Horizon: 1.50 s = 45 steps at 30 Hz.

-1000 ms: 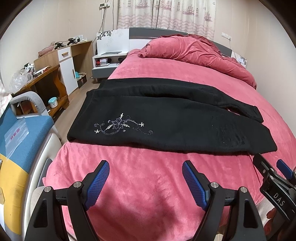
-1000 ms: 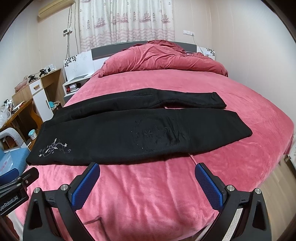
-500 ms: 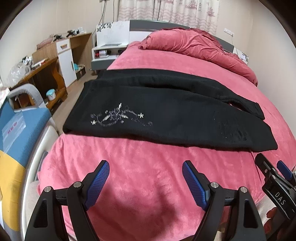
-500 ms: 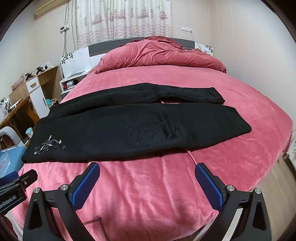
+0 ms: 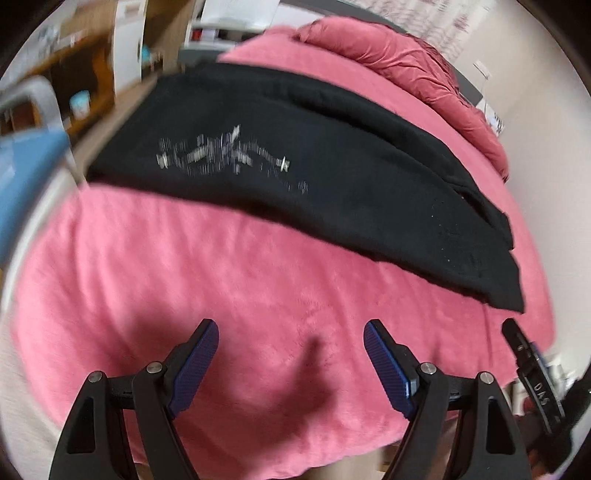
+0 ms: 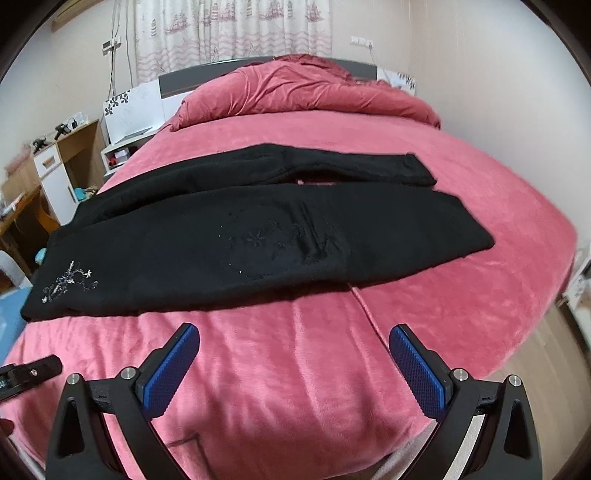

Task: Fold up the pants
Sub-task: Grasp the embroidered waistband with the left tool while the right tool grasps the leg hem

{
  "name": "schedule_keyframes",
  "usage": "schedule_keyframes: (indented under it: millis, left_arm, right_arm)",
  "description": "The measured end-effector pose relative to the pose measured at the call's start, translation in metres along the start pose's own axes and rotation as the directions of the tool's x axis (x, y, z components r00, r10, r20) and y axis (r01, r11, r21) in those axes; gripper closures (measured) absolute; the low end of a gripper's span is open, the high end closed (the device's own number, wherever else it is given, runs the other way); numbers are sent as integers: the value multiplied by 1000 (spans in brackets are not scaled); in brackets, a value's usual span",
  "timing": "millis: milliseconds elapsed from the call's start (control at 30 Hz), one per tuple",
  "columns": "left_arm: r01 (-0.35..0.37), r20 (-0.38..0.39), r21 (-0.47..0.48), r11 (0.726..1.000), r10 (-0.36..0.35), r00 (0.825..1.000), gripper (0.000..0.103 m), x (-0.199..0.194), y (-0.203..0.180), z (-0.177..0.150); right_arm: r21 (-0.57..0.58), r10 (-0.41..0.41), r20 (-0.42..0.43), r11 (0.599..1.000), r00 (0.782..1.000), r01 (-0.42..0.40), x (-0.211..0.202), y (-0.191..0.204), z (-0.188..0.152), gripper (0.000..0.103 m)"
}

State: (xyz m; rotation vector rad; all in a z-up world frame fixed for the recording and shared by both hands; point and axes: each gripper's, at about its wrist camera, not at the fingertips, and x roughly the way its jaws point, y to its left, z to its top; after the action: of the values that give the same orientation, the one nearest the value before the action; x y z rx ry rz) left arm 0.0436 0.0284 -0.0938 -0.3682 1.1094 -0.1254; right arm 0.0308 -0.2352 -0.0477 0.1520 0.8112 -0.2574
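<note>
Lying flat across the pink bed [image 6: 280, 369] is one pair of black pants [image 6: 258, 243], its waist toward the left edge and its two legs running out to the right; the nearer leg overlaps the farther one for most of its length, and a thin sliver of pink shows between them near the cuffs. One silver floral embroidery [image 6: 68, 282] sits near the waist end (smeared by motion blur in the left wrist view), and a second, darker stitched pattern [image 6: 280, 240] marks the middle of the near leg.

Two claws hang over the near edge of the bed, both short of the pants and touching nothing. The left claw [image 5: 291, 363] has its blue pads spread wide with only bedspread between them. The right claw [image 6: 294, 367] is likewise released, pads well apart. Each shows at the margin of the other's view.

Nothing lies between the claws and the cloth except bare pink blanket. Behind the pants, one bunched red duvet [image 6: 306, 88] is heaped against the grey headboard [image 6: 184, 75]. One patterned curtain [image 6: 236, 29] hangs beyond. To the left stand a white nightstand [image 6: 122, 147] and a wooden counter [image 6: 48, 166] cluttered with small items too small to name. A blue cushioned seat [image 5: 26, 166] sits at the bed's left corner.
</note>
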Motion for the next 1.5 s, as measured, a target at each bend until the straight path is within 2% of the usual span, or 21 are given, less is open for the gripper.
schedule_keyframes:
  millis: [133,233,300,333,400,533,667,733,833,900,967,1000,1033,1067,1133,1200,1267,1333,1400,1467,1500]
  left_arm:
    - [79,-41,-98,992,-83,996,21,13,23,4]
    - [129,30,-130,983,-126,992,21,13,38,10]
    - [133,74,-137,982,-124,990,21,11,45,13]
    - [114,85,-144,983,-103,991,21,12,48,15]
    - [129,87,-157,979,-117,989,21,14,53,19]
    - [180,66,-199,963,-171,983,22,20,65,32]
    - [198,139,-219,955,-171,976,23,23,79,41]
    - [207,163,-236,949,-172,972,26,25,89,51]
    - [200,188,-267,943,-152,970,33,30,100,58]
    - [201,204,-289,936,-145,968,39,31,107,61]
    - [219,227,-313,924,-151,962,39,36,113,62]
    - [226,237,-322,919,-153,959,39,38,116,62]
    - [236,248,-329,914,-158,956,39,40,117,64]
    - [252,262,-339,907,-166,951,39,42,122,66]
    - [271,288,-365,891,-169,943,39,47,131,71]
    - [269,308,-379,886,-154,939,38,50,137,77]
    - [248,308,-376,893,-132,942,38,54,137,83]
    - [232,318,-368,901,-113,941,38,55,139,86]
    - [224,328,-360,906,-102,939,38,60,138,89]
    - [220,355,-346,912,-90,930,38,62,136,91]
    - [216,376,-333,918,-81,923,38,67,128,97]
  right_arm:
    - [106,88,-40,991,995,-83,18,-33,3,0]
    - [252,139,-65,960,988,-118,35,-72,5,0]
    - [330,142,-74,938,987,-110,44,-96,5,0]
    - [364,125,-83,927,989,-87,50,-109,5,1]
    - [405,108,-100,912,989,-58,59,-127,7,3]
    - [486,141,-105,871,984,-73,79,-158,11,15]
    - [576,179,-66,810,982,-109,97,-181,10,28]
    - [596,179,-17,792,984,-133,102,-189,9,29]
    - [599,197,42,780,979,-183,108,-193,10,29]
    - [616,237,93,749,967,-243,113,-195,12,25]
    - [648,273,155,697,949,-306,119,-199,10,10]
    - [656,277,175,682,945,-322,119,-198,9,6]
    - [643,286,180,690,941,-332,120,-194,11,0]
    - [618,281,163,719,946,-320,121,-190,14,0]
    - [523,253,104,809,962,-269,128,-174,22,0]
    - [464,235,76,852,969,-243,129,-165,28,0]
    - [469,251,98,842,963,-267,130,-170,30,0]
    - [521,283,159,790,946,-324,128,-182,28,1]
    - [550,297,195,756,935,-355,125,-192,21,7]
    - [557,290,202,752,936,-353,127,-200,20,28]
    - [564,286,202,748,937,-350,129,-202,20,34]
